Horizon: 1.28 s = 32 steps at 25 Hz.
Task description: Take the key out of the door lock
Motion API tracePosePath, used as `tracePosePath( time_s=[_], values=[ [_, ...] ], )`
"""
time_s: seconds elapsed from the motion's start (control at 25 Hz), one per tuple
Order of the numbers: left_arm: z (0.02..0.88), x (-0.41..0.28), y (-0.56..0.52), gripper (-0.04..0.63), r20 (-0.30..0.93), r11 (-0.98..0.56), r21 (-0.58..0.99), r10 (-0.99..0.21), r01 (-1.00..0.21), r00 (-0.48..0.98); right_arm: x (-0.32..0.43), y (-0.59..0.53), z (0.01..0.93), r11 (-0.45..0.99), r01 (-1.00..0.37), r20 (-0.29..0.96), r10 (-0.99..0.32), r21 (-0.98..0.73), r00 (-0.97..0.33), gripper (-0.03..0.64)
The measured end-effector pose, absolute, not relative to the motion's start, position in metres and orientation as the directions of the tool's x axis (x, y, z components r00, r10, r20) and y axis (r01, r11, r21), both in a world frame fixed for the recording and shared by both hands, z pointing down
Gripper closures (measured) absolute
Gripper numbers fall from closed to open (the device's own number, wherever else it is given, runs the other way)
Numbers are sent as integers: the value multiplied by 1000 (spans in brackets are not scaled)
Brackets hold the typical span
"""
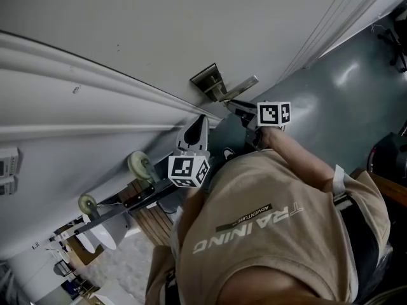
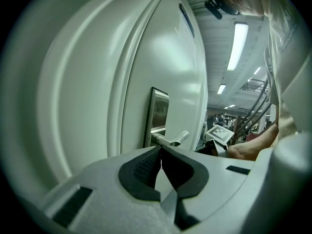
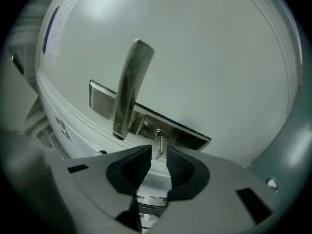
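In the head view I saw one door handle and two grippers: the right gripper just beside it, the left gripper near it.

In the left gripper view, the jaws were closed on nothing.

In the right gripper view, one key sat in the lock beside the handle. Its end was between jaws that stood a little apart.

I see the white door carrying a metal lock plate, a lever handle and the key.

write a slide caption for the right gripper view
Right gripper, jaws apart, lined up on the key in the door lock beside the lever handle.
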<state>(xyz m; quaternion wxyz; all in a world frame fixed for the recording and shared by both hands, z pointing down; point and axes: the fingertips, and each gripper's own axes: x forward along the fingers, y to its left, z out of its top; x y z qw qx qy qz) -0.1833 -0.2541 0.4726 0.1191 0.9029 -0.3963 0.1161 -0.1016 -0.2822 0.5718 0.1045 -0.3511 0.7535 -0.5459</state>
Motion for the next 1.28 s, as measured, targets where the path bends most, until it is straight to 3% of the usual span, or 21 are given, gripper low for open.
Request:
tracePosePath(
  time_s=[0.2, 0.44, 0.6, 1.28],
  values=[
    [476, -182, -252, 586, 301, -643, 105, -707, -759, 640, -104, -292, 580, 77, -253, 144, -648, -964, -748, 548],
    [485, -186, -245, 586, 309, -591, 91, -749, -802, 587, -116, -301, 575, 110, -210, 99, -617, -971, -781, 579],
    [495, -177, -237, 586, 317, -582, 102, -750, -807, 581, -122, -309, 578, 53, -104, 46, -638, -993, -769, 583],
    [495, -153, -211, 586, 304, -573, 119, -757, -811, 579, -122, -309, 575, 76, -110, 36, -645, -991, -763, 589]
  ],
)
